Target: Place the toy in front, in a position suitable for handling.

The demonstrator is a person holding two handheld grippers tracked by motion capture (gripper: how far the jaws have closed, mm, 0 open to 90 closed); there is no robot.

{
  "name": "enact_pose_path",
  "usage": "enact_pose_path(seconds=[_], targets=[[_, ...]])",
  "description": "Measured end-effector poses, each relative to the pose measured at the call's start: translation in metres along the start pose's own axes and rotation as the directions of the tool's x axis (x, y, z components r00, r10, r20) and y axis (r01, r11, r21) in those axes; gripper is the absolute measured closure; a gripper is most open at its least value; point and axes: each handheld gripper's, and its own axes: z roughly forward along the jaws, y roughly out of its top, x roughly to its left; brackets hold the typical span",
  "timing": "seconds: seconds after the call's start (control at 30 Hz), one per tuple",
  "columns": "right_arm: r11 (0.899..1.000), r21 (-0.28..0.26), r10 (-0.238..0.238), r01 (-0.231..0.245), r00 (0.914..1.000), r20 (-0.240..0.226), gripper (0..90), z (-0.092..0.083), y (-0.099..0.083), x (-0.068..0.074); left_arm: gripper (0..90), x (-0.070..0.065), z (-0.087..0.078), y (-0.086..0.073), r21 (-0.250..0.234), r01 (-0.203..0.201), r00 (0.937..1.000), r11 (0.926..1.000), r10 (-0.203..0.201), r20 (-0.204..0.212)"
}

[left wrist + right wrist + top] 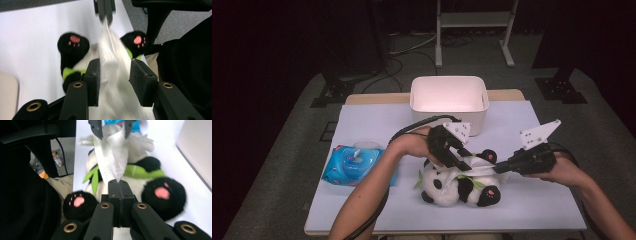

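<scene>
Near the left edge of the surface [532, 210] sits the blue pack of wet wipes [354, 165], parked out of the way but close enough to grab another sheet, we'd guess. Moving right, the plush panda [459, 185] lies on its back toward the front edge, paws up, which leaves its belly open for wiping.

Our left gripper [466, 161] hovers over the panda's chest with its jaws spread partway; the white wipe [112, 62] runs between the pads [93, 75], and the gap looks loose rather than clamped, so we read that end as let go or about to be re-grabbed. No earlier look to compare, so that's our guess.

Further right, our right gripper [499, 169] has its jaws pressed together, pinching the wipe's far tip [116, 178]. Holding that end taut keeps the sheet stretched across the toy instead of bunching up.

At the back edge, the white bin [449, 100] waits, probably for the used wipe.
</scene>
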Motion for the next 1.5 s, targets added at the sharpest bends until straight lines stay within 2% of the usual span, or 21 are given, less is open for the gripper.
enact_pose_path(seconds=[0.07, 0.1, 0.33, 0.47, 0.5, 0.53, 0.63, 0.67, 0.87, 0.9, 1.03, 1.1, 1.13, 1.17, 1.3, 1.33, 1.4, 1.43, 1.5], targets=[[1.0, 0.001, 0.004, -0.004, 0.9999, 0.011, 89.7, -0.004, -0.002, 0.0, 60.8, 0.0, -0.001, -0.002, -0.003, 0.004, 1.0, 1.0, -0.004, 0.001], [1.0, 0.001, 0.009, -0.009, 0.9996, 0.027, 89.7, -0.013, -0.007, 0.0, 60.8, -0.002, -0.006, -0.009, -0.009, 0.022, 0.9997, 0.9997, -0.022, -0.005], [0.999, 0.008, 0.039, -0.04, 0.9954, 0.088, 89.6, -0.044, -0.022, 0.005, 60.4, -0.006, -0.014, -0.031, -0.007, 0.065, 0.9976, 0.9979, -0.065, -0.025], [0.999, 0.019, 0.047, -0.049, 0.9941, 0.097, 89.5, -0.053, -0.027, 0.007, 60.4, -0.007, -0.014, -0.039, -0.008, 0.073, 0.997, 0.9973, -0.073, -0.025], [0.999, 0.036, 0.033, -0.038, 0.9926, 0.116, 86.6, -0.055, -0.026, 0.008, 60.4, -0.008, -0.013, -0.043, -0.01, 0.085, 0.996, 0.9964, -0.085, -0.027], [0.999, 0.036, 0.033, -0.038, 0.9926, 0.116, 86.6, -0.055, -0.026, 0.008, 60.4, -0.008, -0.013, -0.043, -0.01, 0.085, 0.996, 0.9964, -0.085, -0.027], [0.998, 0.067, -0.002, -0.006, 0.9922, 0.125, 83.3, -0.047, -0.013, 0.008, 60.4, -0.009, -0.012, -0.05, -0.008, 0.098, 0.9947, 0.9951, -0.099, -0.029], [0.997, 0.078, -0.019, 0.009, 0.9921, 0.124, 79.8, -0.042, -0.008, 0.007, 60.4, -0.009, -0.012, -0.052, -0.009, 0.102, 0.9944, 0.9947, -0.102, -0.027], [0.988, 0.135, -0.093, 0.075, 0.9873, 0.129, 73.7, -0.008, 0.02, 0.0, 58.5, -0.012, -0.014, -0.062, 0.007, 0.118, 0.9921, 0.993, -0.117, -0.045], [0.987, 0.141, -0.098, 0.081, 0.9882, 0.118, 72.8, -0.002, 0.024, -0.001, 58.0, -0.012, -0.015, -0.065, 0.005, 0.133, 0.9902, 0.9911, -0.133, -0.042], [0.972, 0.195, -0.156, 0.134, 0.9823, 0.104, 66.0, 0.024, 0.039, -0.001, 55.2, -0.014, -0.016, -0.075, 0.007, 0.152, 0.9869, 0.9884, -0.151, -0.058], [0.967, 0.214, -0.162, 0.138, 0.982, 0.097, 63.9, 0.035, 0.044, -0.002, 54.3, -0.015, -0.017, -0.08, 0.007, 0.16, 0.9853, 0.987, -0.16, -0.06], [0.967, 0.214, -0.162, 0.138, 0.982, 0.097, 63.9, 0.035, 0.044, -0.002, 53.1, -0.015, -0.017, -0.08, 0.007, 0.16, 0.9853, 0.987, -0.16, -0.06], [0.958, 0.243, -0.18, 0.153, 0.9792, 0.094, 61.7, 0.045, 0.046, -0.003, 50.8, -0.015, -0.016, -0.083, 0.015, 0.165, 0.9842, 0.9861, -0.164, -0.066], [0.944, 0.299, -0.17, 0.138, 0.9817, 0.085, 60.7, 0.065, 0.043, -0.005, 45.9, -0.015, -0.013, -0.095, 0.024, 0.21, 0.9756, 0.9774, -0.208, -0.071], [0.944, 0.299, -0.17, 0.138, 0.9817, 0.085, 60.7, 0.065, 0.043, -0.005, 45.1, -0.015, -0.013, -0.095, 0.024, 0.21, 0.9756, 0.9774, -0.208, -0.071], [0.954, 0.276, -0.141, 0.115, 0.9872, 0.075, 65.5, 0.067, 0.038, -0.007, 41.9, -0.014, -0.011, -0.099, 0.02, 0.222, 0.9731, 0.9749, -0.22, -0.069], [0.957, 0.268, -0.132, 0.108, 0.9886, 0.072, 67.5, 0.066, 0.036, -0.007, 38.4, -0.014, -0.008, -0.101, 0.013, 0.231, 0.9719, 0.973, -0.23, -0.052], [0.961, 0.258, -0.116, 0.097, 0.9912, 0.062, 70.4, 0.065, 0.032, -0.007, 36.9, -0.014, -0.007, -0.101, 0.013, 0.225, 0.9733, 0.9743, -0.224, -0.052]])
